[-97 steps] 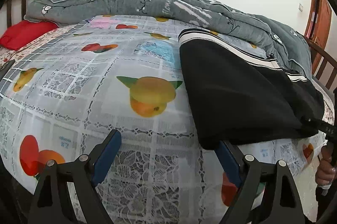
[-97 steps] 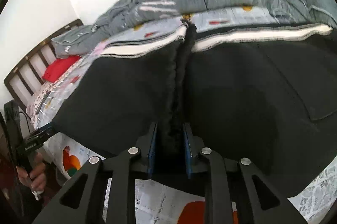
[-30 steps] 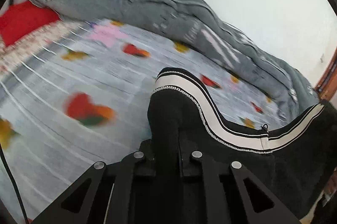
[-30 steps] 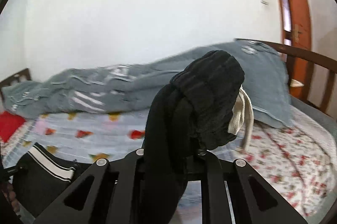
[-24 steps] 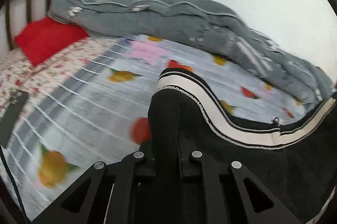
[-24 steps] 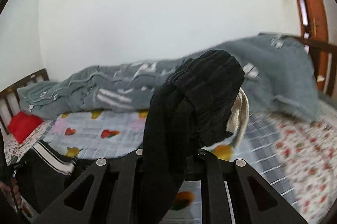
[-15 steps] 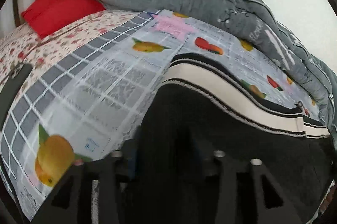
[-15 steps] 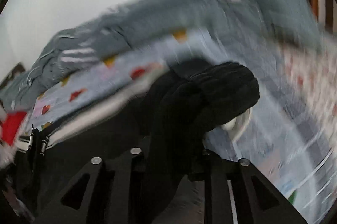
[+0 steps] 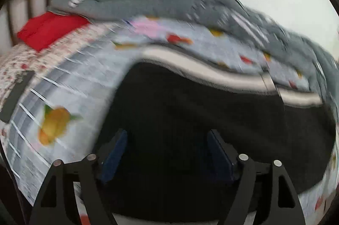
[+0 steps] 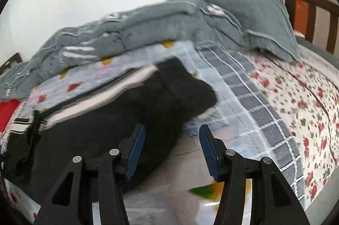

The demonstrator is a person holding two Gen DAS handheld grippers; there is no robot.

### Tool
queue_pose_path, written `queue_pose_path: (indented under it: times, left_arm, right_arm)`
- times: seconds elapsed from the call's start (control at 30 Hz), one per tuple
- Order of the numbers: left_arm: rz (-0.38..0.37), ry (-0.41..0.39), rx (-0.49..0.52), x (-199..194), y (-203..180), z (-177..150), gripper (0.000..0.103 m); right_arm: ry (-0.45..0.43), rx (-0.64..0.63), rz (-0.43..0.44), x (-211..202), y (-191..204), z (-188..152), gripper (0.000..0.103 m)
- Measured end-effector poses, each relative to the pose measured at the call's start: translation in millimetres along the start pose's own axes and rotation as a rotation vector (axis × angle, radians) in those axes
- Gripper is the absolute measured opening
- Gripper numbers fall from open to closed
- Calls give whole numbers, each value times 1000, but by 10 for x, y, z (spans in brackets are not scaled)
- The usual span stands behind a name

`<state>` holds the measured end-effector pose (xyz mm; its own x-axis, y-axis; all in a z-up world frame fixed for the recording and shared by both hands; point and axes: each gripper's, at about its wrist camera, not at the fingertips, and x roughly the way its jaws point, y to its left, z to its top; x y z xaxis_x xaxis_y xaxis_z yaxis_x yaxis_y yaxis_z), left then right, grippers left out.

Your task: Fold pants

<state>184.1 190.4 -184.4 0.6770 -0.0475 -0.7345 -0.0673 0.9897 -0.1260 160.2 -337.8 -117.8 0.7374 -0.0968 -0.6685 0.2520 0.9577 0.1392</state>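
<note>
As both grippers open, pants [image 9: 190, 119] lie released.

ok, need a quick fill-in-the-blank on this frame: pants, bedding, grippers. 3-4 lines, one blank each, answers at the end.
1. The black pants lie on a bed cover printed with ____.
2. A pale ____ runs along the far edge of the pants.
3. The pillow by the headboard is ____ in colour.
4. The right gripper has its jaws opening, and its blue pads do not ____ the pants.

Missing words: fruit; stripe; red; press on
</note>
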Motion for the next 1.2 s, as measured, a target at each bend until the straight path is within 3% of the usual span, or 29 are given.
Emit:
queue_pose_path:
  times: [0.1, 0.27, 0.43, 0.53, 0.9, 0.93, 0.97, 1.0, 1.13, 1.2]
  left_arm:
    - [24, -19, 54, -87, -87, -144, 79]
    - [-81, -18, -78, -305, 177, -184, 79]
    - [6, -64, -77, -462, 332, -283, 79]
    - [58, -85, -66, -479, 402, -319, 79]
    - [-11, -121, -170, -362, 768, -401, 79]
    - [-5, -123, -175, -364, 783, -406, 79]
    - [-4, -127, -181, -374, 803, -411, 79]
    - [-8, -128, -184, -384, 821, -412, 79]
    - [-24, -152, -197, -470, 921, -436, 79]
    - [-41, -147, -203, -452, 935, -415, 79]
  right_arm:
    - [-20, -65, 66, -127, 434, 16, 53]
    - [34, -163, 272, -92, 1251, -35, 53]
    - [66, -339, 382, 31, 2191, -230, 52]
    - [102, -383, 457, 161, 2564, -312, 39]
    - [231, -419, 495, 703, 3128, -371, 36]
    - [234, -432, 483, 733, 3180, -379, 18]
    - [249, -445, 490, 768, 3228, -396, 9]
    - [264, -457, 496, 782, 3256, -393, 9]
    - [151, -336, 566, 605, 2957, -129, 8]
    - [215, -317, 532, 757, 2929, -130, 9]
